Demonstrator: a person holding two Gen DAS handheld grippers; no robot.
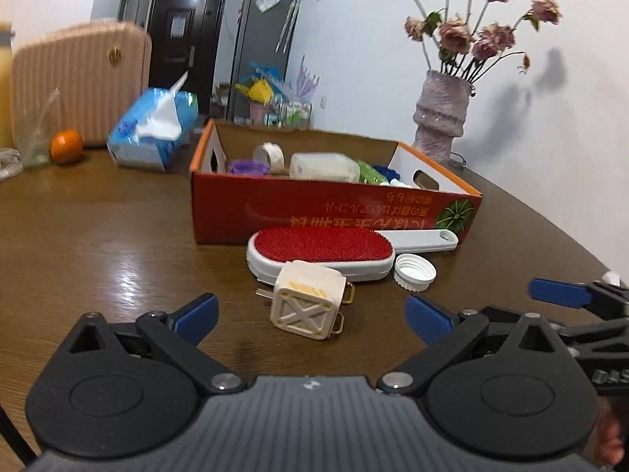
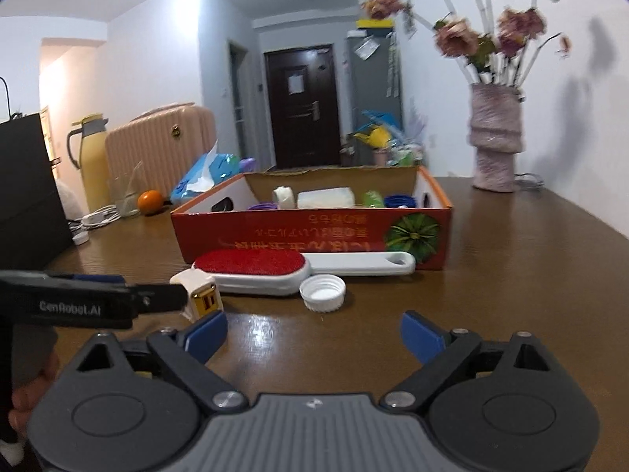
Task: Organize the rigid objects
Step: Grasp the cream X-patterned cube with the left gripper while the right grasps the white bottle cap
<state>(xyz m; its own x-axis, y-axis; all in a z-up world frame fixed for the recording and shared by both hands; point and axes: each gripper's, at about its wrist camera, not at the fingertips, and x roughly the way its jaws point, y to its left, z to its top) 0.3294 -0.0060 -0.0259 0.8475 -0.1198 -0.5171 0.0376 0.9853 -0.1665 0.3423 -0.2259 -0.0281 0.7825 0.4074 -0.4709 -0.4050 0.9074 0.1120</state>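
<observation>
Where red-bristled brush lies: white body, long handle.

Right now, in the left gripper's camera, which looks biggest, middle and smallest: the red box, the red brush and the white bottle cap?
Largest to smallest, as they look in the left wrist view:
1. red box
2. red brush
3. white bottle cap
The box looks biggest even though it sits farther back, so that ranking is safe.

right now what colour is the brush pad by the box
Red, on a white body; the brush shows best in the left wrist view.
</observation>
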